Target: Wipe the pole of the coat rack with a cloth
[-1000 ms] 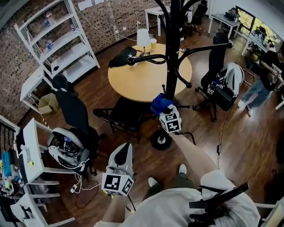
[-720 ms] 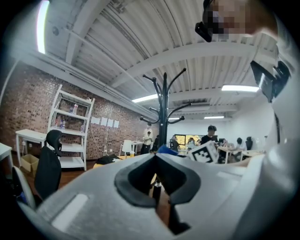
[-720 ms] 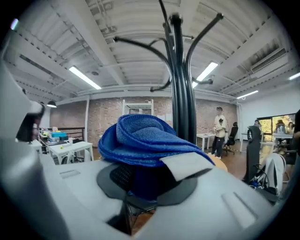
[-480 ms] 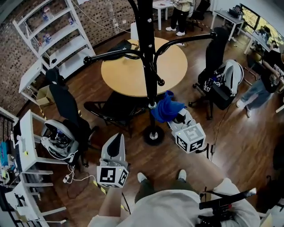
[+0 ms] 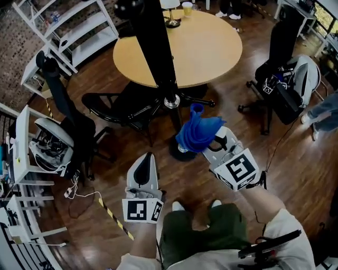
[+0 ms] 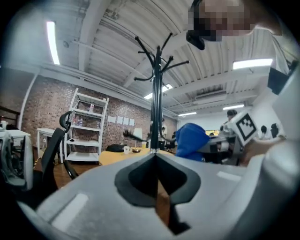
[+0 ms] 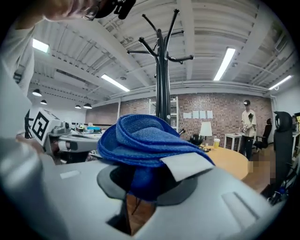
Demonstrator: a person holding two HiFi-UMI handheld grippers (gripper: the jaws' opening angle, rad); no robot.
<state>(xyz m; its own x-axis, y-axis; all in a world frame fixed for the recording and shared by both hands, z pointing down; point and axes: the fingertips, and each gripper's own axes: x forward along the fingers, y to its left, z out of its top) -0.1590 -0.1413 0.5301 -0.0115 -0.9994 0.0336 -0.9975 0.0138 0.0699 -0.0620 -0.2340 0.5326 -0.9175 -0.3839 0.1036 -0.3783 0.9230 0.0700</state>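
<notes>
The black coat rack pole (image 5: 158,47) rises from its round base (image 5: 174,154) on the wood floor, in front of the round table. A bunched blue cloth (image 5: 198,132) sits just right of the pole's lowest section, with my right gripper (image 5: 207,141) shut on it. Whether the cloth touches the pole I cannot tell. In the right gripper view the cloth (image 7: 140,140) fills the jaws and the pole (image 7: 162,79) stands behind it. My left gripper (image 5: 145,159) hangs shut and holds nothing, left of the base. From the left gripper view I see the pole (image 6: 157,93) and the cloth (image 6: 190,140).
A round wooden table (image 5: 206,47) with a lamp (image 5: 170,10) stands behind the rack. Black chairs (image 5: 124,113) crowd the pole's left side; an office chair with a bag (image 5: 282,68) is at right. White shelving (image 5: 68,31) lines the far left. Striped tape (image 5: 111,216) and a cable (image 5: 79,192) lie on the floor.
My right gripper has carried the blue cloth from the pole's middle down to beside its base. The head view has tilted downward. The left gripper stays shut, low at the left.
</notes>
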